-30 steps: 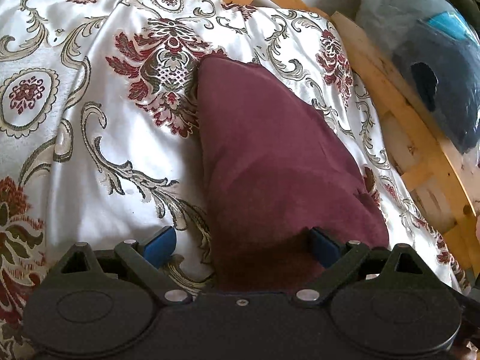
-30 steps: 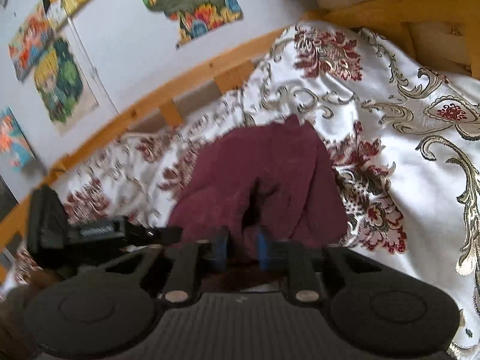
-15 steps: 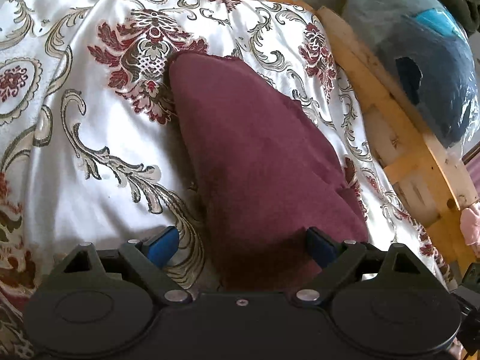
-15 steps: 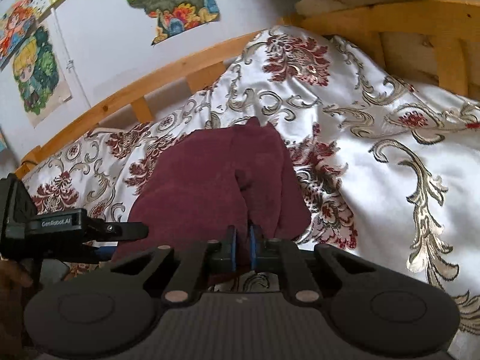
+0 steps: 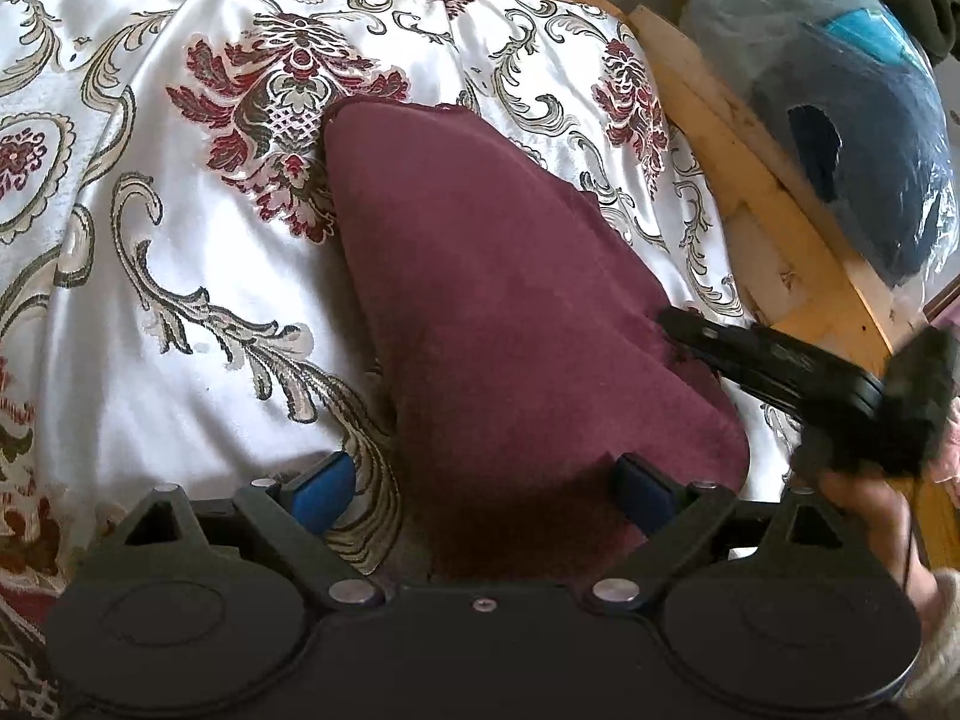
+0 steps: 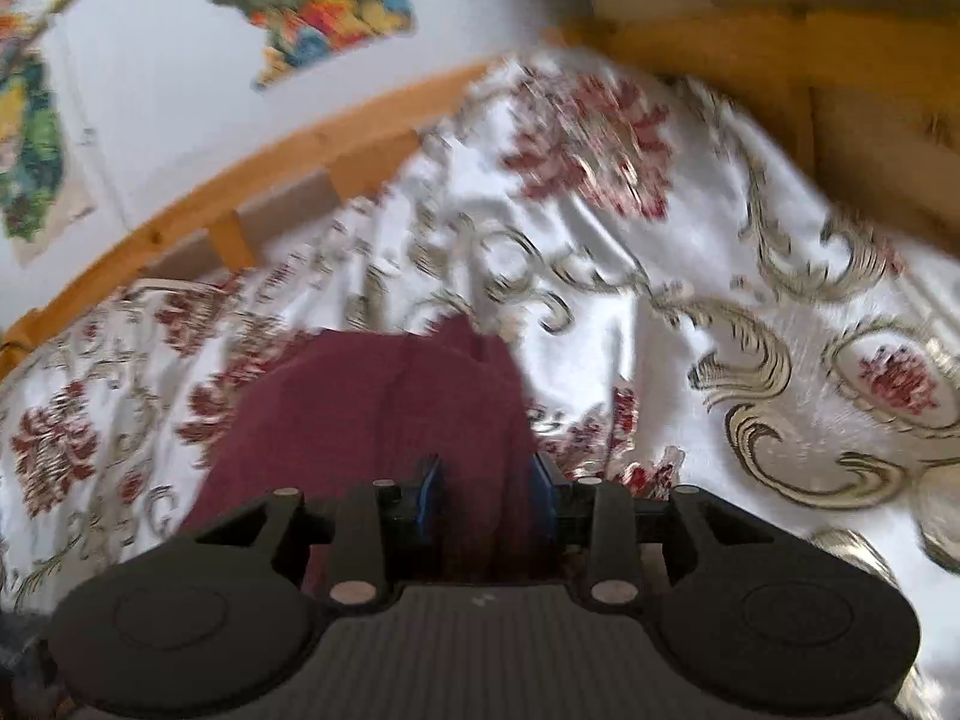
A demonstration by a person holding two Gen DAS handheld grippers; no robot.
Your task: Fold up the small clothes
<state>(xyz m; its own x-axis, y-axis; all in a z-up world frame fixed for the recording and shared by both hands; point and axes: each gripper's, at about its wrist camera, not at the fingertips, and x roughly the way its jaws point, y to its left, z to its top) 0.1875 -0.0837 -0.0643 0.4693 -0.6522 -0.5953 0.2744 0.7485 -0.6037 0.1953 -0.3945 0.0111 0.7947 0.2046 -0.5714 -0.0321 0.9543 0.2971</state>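
Left fingers: the left gripper (image 5: pixel 486 489) is holding its two blue-padded fingers (image 5: pixel 321 483) spread wide apart, gripping nothing; the near edge of the maroon garment (image 5: pixel 498 312) is lying between them, and the right-hand pad is sitting just beside the cloth's edge.

Right fingers: the right gripper (image 6: pixel 486 495) is holding its blue pads (image 6: pixel 429 495) partly apart, with a ridge of the maroon garment (image 6: pixel 372 420) running between them; the view is blurred, so whether the pads are pressing on the cloth cannot be told.

Right gripper seen from the left: its black body (image 5: pixel 774 360) is reaching in from the right, its tip meeting the garment's right edge, with the person's hand (image 5: pixel 864 510) behind it.

Garment: it is lying on the bed as a long folded shape, narrow at the far end and widening toward the left gripper.

Bedcover (image 5: pixel 180 276): a shiny white cloth with red flowers and gold scrolls is covering the bed under the garment.

Bed frame (image 5: pixel 750 192): pale wooden rails are running along the far side and the right.

Bundle (image 5: pixel 840 120): dark blue fabric in clear plastic is sitting beyond the right rail.

Wall (image 6: pixel 150 90): colourful cartoon posters (image 6: pixel 312 0) are hanging on it above the rail.
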